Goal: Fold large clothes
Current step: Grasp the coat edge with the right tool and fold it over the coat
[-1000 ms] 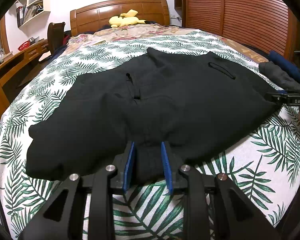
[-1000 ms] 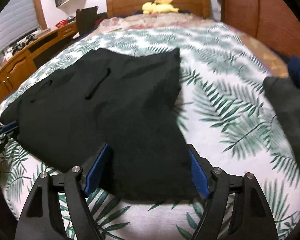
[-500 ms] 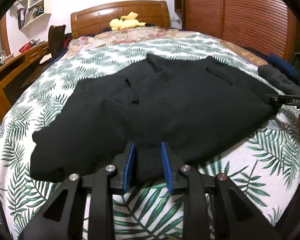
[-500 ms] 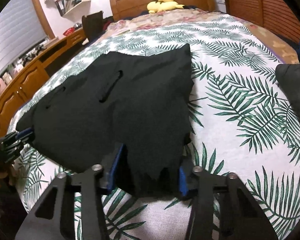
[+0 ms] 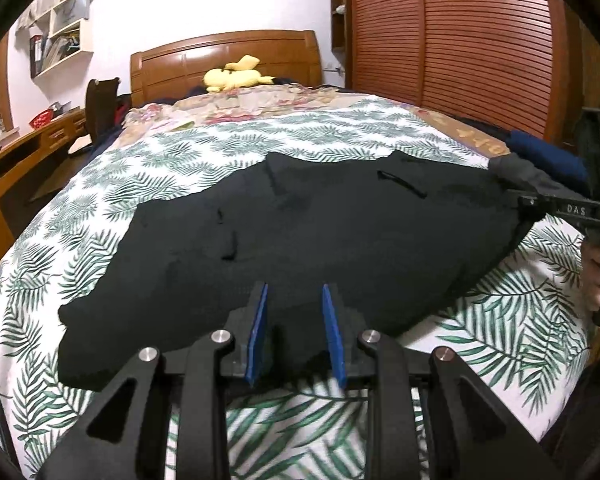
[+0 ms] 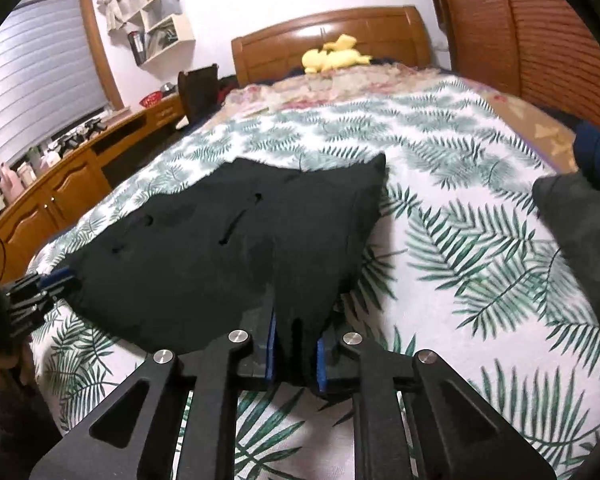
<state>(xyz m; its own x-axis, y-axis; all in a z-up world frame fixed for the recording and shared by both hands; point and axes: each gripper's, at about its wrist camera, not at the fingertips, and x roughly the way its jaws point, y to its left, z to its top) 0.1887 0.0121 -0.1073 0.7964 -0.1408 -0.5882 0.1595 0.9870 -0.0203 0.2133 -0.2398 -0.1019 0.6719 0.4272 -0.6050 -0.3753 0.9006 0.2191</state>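
Note:
A large black garment point(image 5: 320, 240) lies spread on the palm-leaf bedspread point(image 5: 180, 160). My left gripper point(image 5: 294, 304) grips its near hem bunched between the blue pads, and the hem is lifted a little off the bed. My right gripper point(image 6: 296, 344) is shut on the garment's other near corner point(image 6: 300, 300), with cloth pinched tight between its pads. The right gripper shows at the right edge of the left wrist view point(image 5: 560, 210). The left gripper shows at the left edge of the right wrist view point(image 6: 40, 284).
A dark grey garment point(image 6: 580, 232) and a blue one point(image 5: 548, 156) lie at the bed's right edge. A yellow plush toy point(image 5: 236, 78) sits by the wooden headboard point(image 5: 220, 60). A wooden desk point(image 6: 60, 184) runs along the left. Slatted wardrobe doors point(image 5: 480, 40) stand on the right.
My right gripper has closed from wide open onto the garment's corner. Both grippers have risen, lifting the near hem off the bed. The left gripper has kept its hold.

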